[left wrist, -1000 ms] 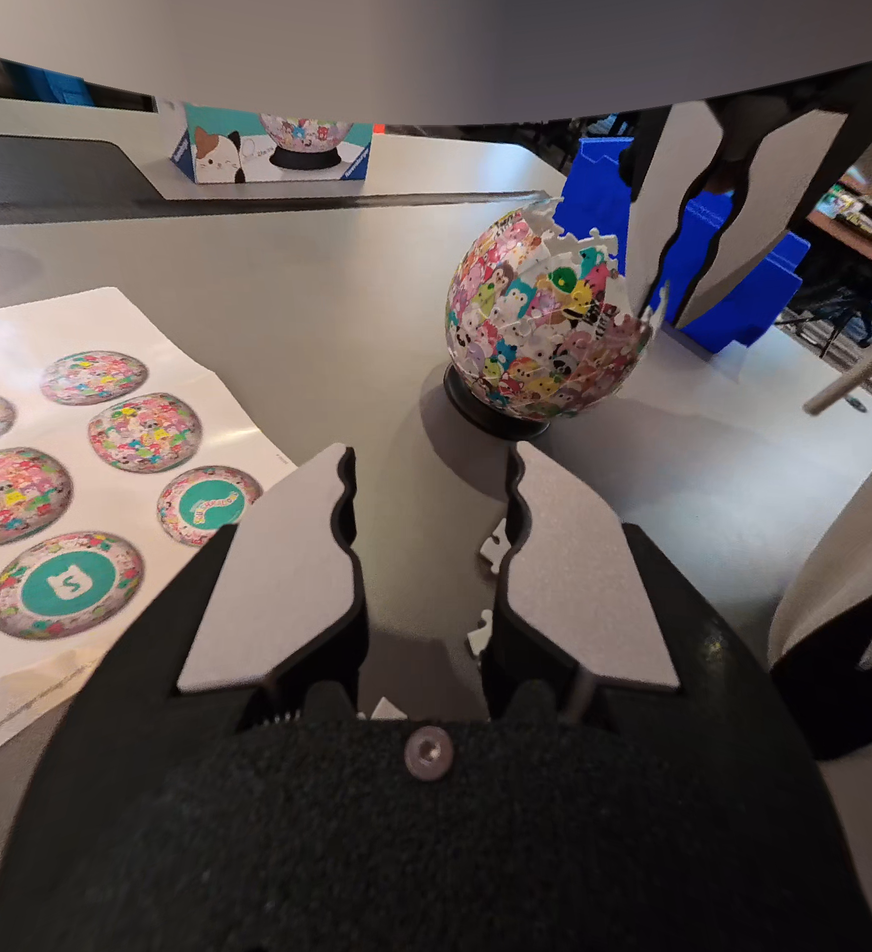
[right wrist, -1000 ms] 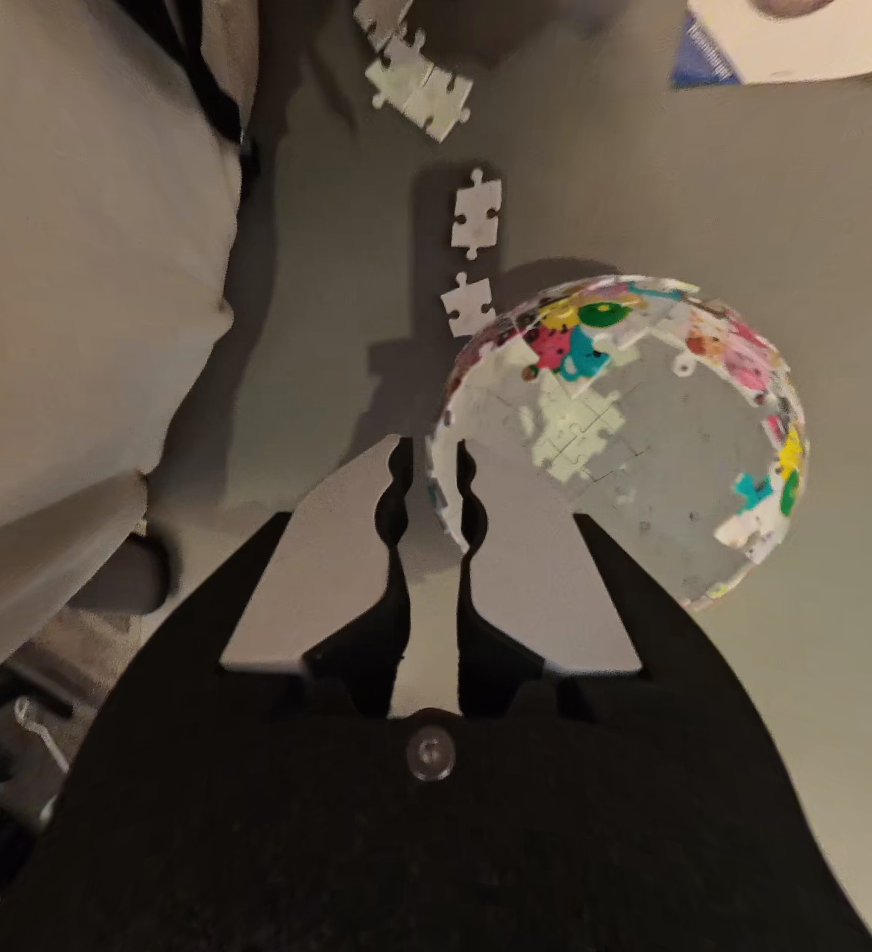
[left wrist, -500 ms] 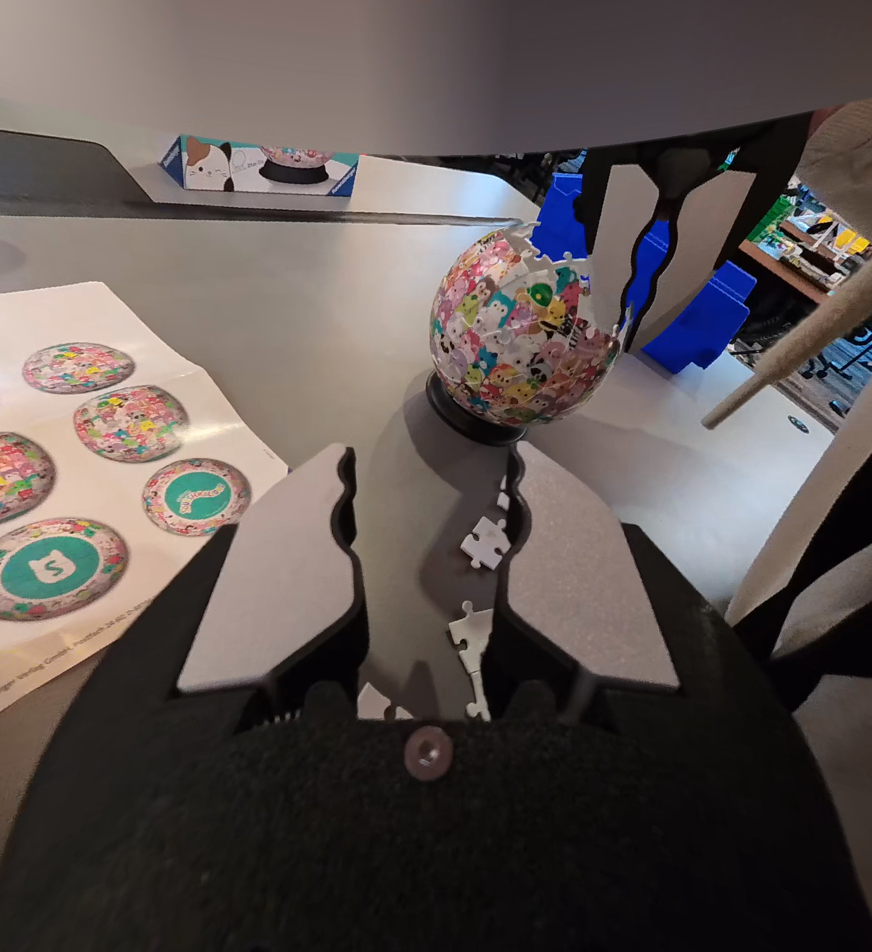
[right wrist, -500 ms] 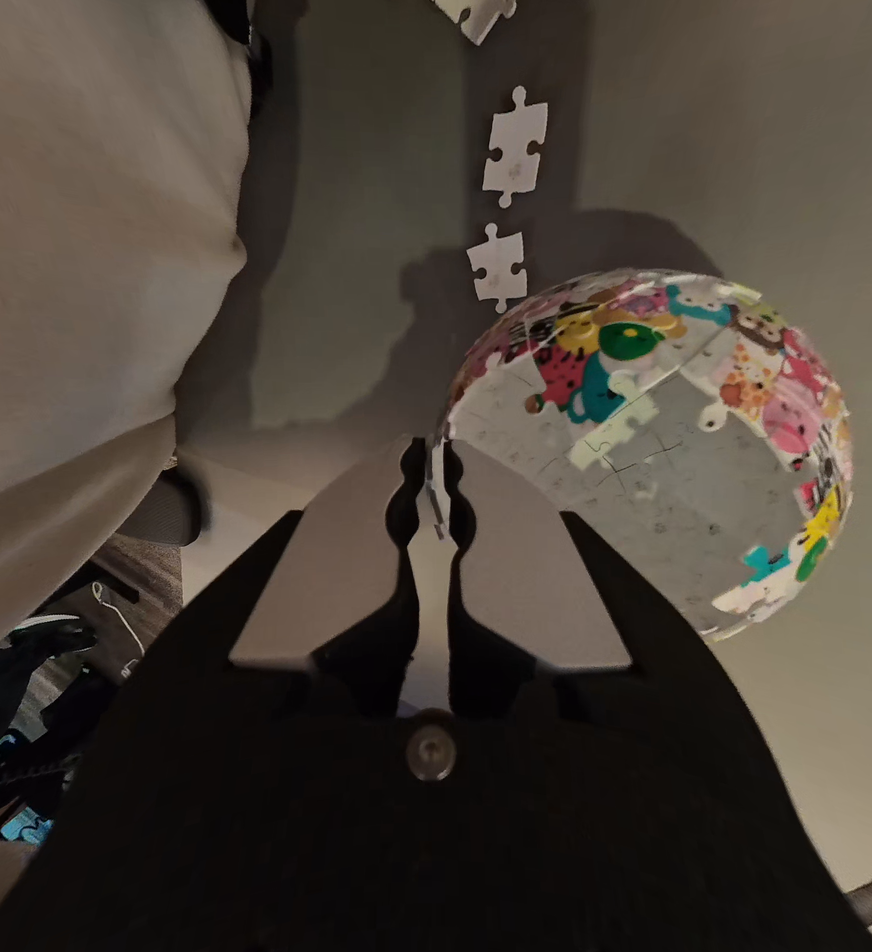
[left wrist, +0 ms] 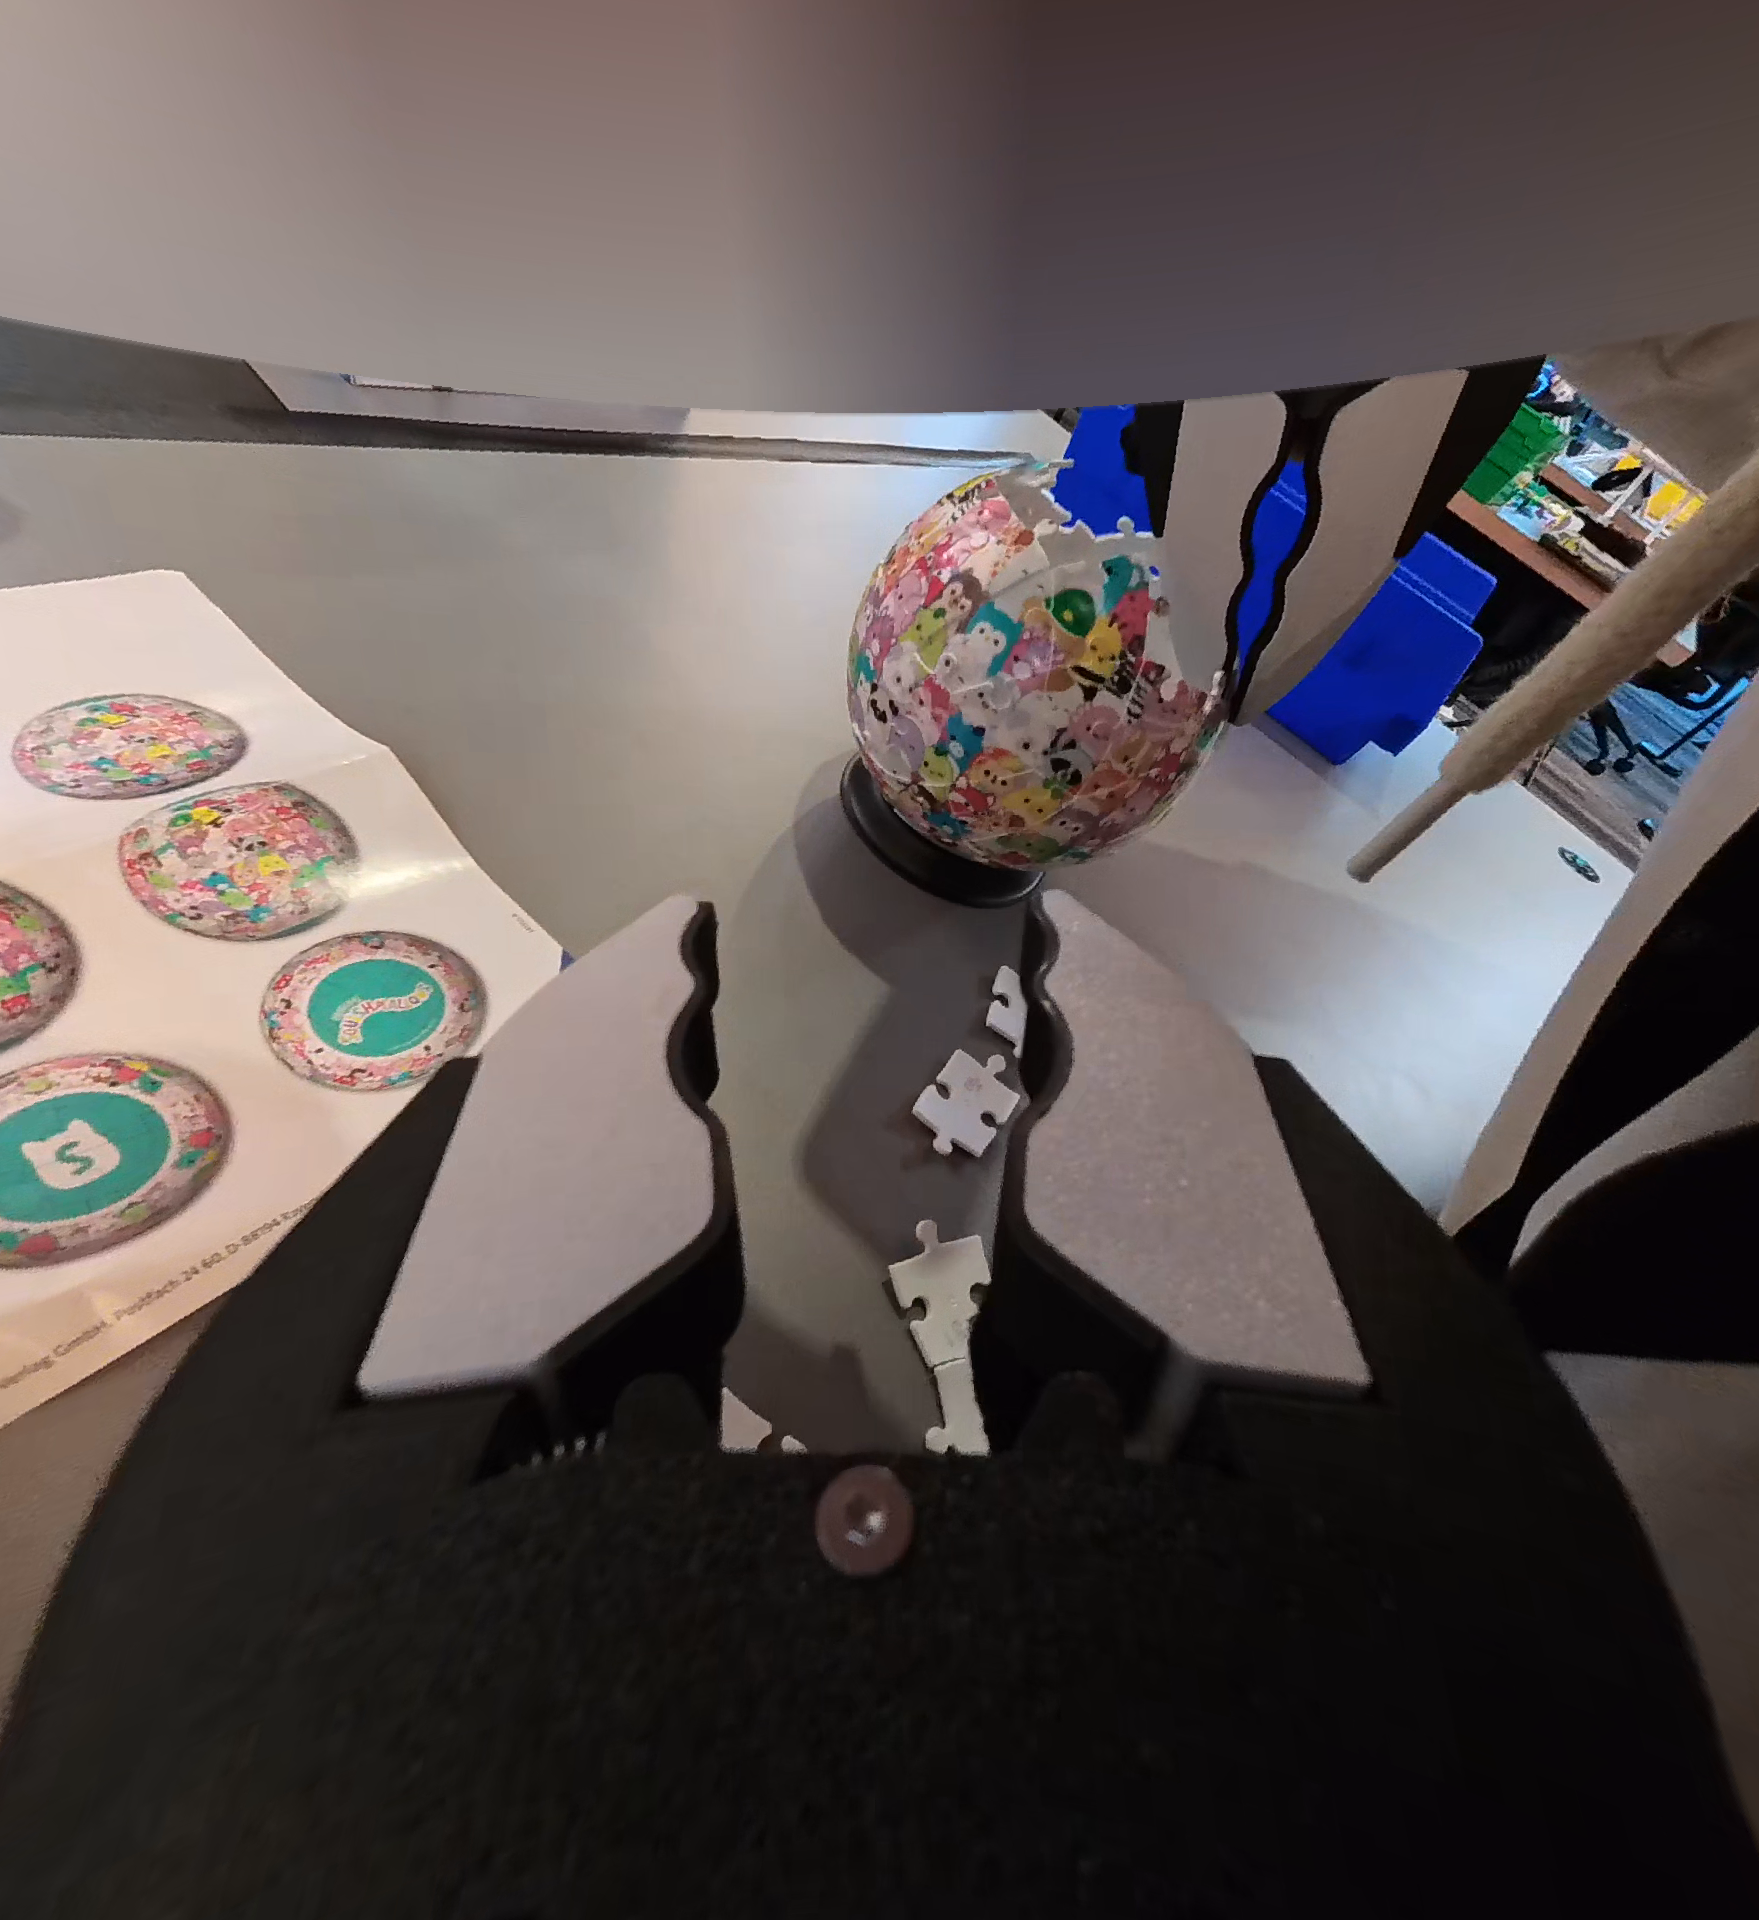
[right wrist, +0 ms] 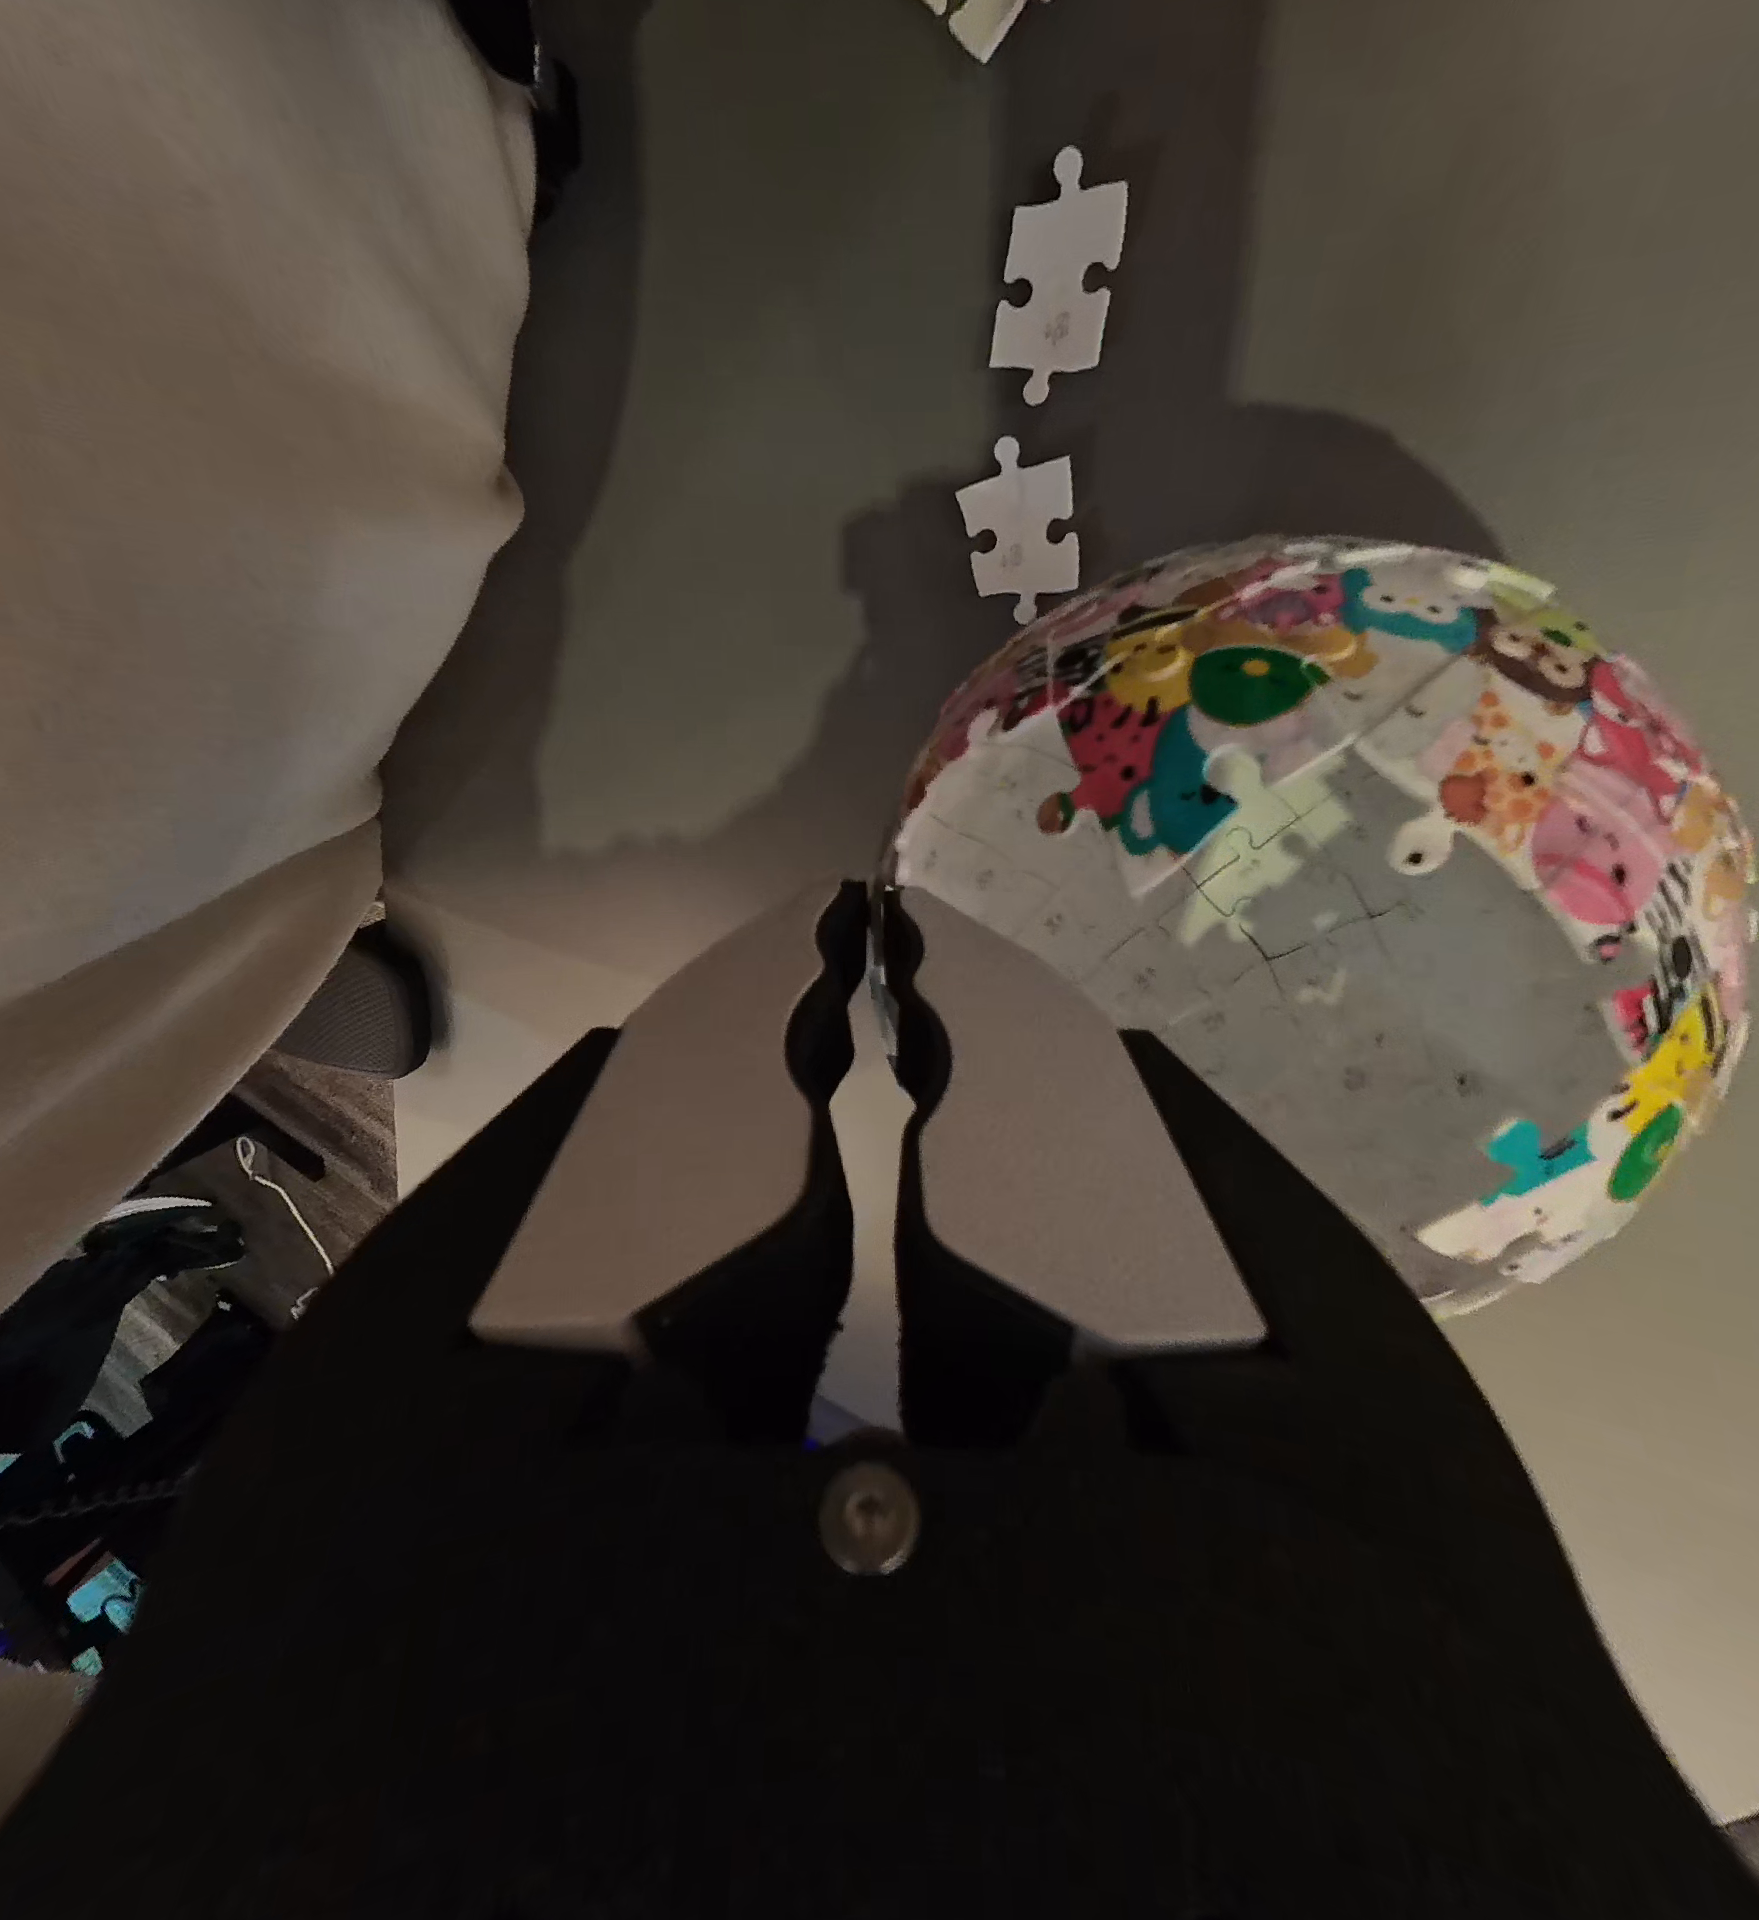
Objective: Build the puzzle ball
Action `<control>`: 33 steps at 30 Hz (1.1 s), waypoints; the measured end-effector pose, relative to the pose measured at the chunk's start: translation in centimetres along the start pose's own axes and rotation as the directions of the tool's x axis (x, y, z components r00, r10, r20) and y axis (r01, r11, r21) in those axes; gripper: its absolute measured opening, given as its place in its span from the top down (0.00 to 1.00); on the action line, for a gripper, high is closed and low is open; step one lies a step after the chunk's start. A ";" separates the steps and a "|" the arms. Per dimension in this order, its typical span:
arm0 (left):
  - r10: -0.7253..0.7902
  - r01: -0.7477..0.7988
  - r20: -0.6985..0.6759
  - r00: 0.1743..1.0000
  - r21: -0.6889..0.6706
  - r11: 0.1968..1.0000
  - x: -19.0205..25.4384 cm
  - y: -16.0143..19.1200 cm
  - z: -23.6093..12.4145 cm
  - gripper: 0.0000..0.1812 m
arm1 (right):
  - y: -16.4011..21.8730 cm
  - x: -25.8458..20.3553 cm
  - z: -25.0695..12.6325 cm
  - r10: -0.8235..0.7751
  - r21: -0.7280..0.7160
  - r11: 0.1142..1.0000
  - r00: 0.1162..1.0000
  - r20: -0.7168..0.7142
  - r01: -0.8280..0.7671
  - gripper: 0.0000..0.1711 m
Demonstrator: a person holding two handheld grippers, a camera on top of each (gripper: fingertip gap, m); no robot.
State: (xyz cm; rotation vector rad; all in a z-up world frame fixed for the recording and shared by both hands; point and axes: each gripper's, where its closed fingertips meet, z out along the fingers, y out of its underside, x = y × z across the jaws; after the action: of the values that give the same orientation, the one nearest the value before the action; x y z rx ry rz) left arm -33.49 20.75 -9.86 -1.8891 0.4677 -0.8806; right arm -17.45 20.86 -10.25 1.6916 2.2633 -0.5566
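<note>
The colourful puzzle ball [left wrist: 1010, 696] sits on a black ring stand [left wrist: 942, 878] on the grey table. Its top is open, and the right wrist view shows the grey inside of the ball [right wrist: 1374, 935]. My right gripper [right wrist: 875, 920] comes down from above and is shut on the thin rim of the ball's open edge; it also shows in the left wrist view [left wrist: 1236, 696]. My left gripper [left wrist: 870, 920] is open and empty, low over the table in front of the ball. Loose white puzzle pieces [left wrist: 963, 1101] lie face down between its fingers; they also show in the right wrist view [right wrist: 1020, 530].
A printed instruction sheet [left wrist: 179, 935] with ball pictures lies on the left of the table. A blue bin [left wrist: 1374, 644] stands behind the ball. A person's light clothing [right wrist: 179, 520] is close on the right side, with a hanging cord [left wrist: 1581, 665].
My right gripper's fingers have closed from a narrow gap onto the ball's rim. My left gripper has drawn back a little, so more loose pieces show between its fingers.
</note>
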 end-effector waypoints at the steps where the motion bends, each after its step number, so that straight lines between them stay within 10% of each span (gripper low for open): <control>1: -0.002 0.002 -0.002 1.000 0.002 1.000 0.0 0.0 0.0 0.70 | 0.0 0.0 0.0 -0.002 -0.003 1.000 1.000 -0.007 0.002 0.98; 33: -0.021 0.022 -0.030 0.999 0.026 0.999 0.5 -0.4 -0.4 0.70 | 1.1 0.3 1.4 -0.031 -0.234 0.972 0.998 -0.049 0.018 0.98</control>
State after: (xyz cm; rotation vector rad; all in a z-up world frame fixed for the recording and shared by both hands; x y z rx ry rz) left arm -33.50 20.39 -9.20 -1.8624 0.4522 -0.9260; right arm -16.53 20.71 -11.75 1.5812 2.2854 -0.2408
